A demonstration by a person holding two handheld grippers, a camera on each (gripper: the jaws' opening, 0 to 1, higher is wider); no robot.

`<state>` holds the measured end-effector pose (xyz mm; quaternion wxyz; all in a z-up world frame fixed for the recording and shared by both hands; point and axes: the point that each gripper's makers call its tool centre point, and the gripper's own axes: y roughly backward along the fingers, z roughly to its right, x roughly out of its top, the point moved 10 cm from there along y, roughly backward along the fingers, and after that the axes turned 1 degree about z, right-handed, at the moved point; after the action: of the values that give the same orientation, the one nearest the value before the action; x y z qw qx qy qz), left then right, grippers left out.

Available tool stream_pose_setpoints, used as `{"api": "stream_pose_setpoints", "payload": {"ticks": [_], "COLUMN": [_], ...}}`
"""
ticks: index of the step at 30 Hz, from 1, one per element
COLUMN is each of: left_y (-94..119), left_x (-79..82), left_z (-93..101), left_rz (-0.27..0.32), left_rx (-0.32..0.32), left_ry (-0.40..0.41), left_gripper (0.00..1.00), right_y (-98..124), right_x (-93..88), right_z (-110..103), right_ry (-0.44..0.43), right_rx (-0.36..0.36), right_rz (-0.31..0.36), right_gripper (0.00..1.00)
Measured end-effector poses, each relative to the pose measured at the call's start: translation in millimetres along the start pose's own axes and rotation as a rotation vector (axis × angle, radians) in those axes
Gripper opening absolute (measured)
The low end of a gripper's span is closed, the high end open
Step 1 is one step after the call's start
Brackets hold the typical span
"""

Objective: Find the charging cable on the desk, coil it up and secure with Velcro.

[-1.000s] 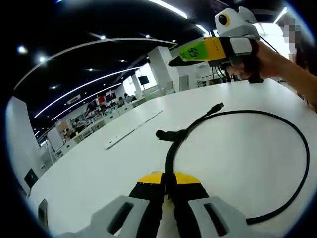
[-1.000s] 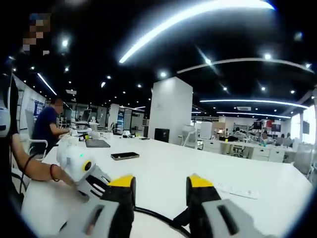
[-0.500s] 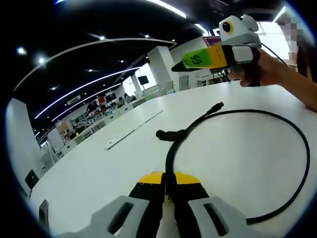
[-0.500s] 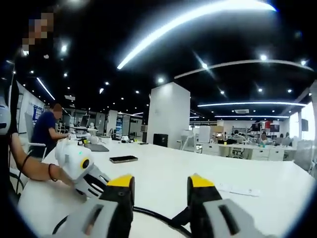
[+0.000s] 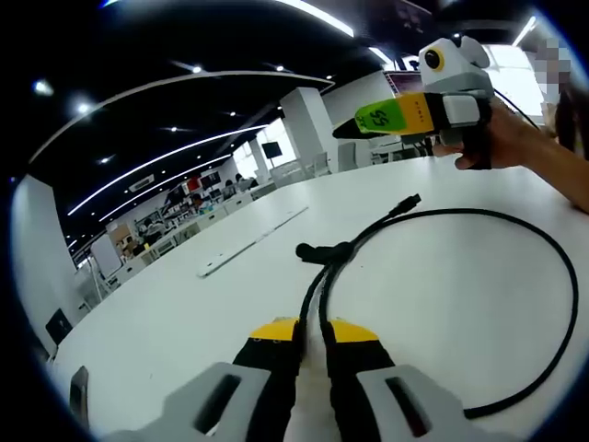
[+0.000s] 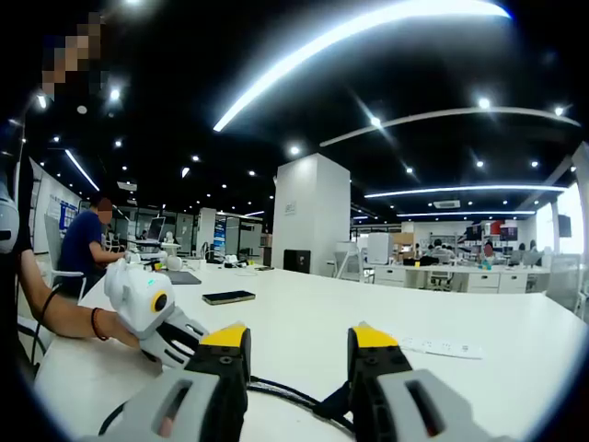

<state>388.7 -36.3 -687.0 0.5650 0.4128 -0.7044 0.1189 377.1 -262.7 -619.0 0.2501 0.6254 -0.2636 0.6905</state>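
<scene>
Black charging cable (image 5: 556, 276), white desk (image 5: 184, 313), hand-held gripper (image 5: 313, 336) grey (yellow tips)

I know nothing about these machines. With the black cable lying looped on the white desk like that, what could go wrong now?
The left tongs pinch just one spot of the charging cable, so the big loose loop could spring open or slip free. The right tongs hang open above the desk, holding nothing, so the loop is unsteadied. The free plug end may snag while coiling.

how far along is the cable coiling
Early. Done: the charging cable is found and lies in one loose loop on the desk. In hand: the left gripper pinches it near the crossing; the right gripper hangs open above. Left: tighter coils and the Velcro.
</scene>
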Motion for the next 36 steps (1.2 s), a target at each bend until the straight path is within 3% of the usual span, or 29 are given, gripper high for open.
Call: {"api": "stream_pose_setpoints", "payload": {"ticks": [3,12,15,21,36], "left_y": [4,26,32,42,49], "left_x": [4.8,24.9,30.2,36.3,41.5], "left_z": [-4.6,-24.9,-28.8,-35.3,-38.0], "left_rz": [0.035,0.222,0.283,0.365,0.445], "left_rx": [0.018,0.08,0.065,0.037,-0.016], "left_ry": [0.015,0.131,0.2,0.254,0.3], "left_gripper": [0.18,0.27,0.29,0.34,0.4], "right_y": [0,4,5,7,10], "right_x": [-0.8,-0.3,-0.2,-0.5,-2.5], "right_z": [0,4,5,6,3], "right_ry": [-0.001,-0.001,0.0,0.0,0.007], "right_rx": [0.0,-0.008,-0.01,-0.01,0.003], "right_rz": [-0.002,0.003,0.005,0.012,0.009], "right_gripper": [0.43,0.43,0.43,0.44,0.46]}}
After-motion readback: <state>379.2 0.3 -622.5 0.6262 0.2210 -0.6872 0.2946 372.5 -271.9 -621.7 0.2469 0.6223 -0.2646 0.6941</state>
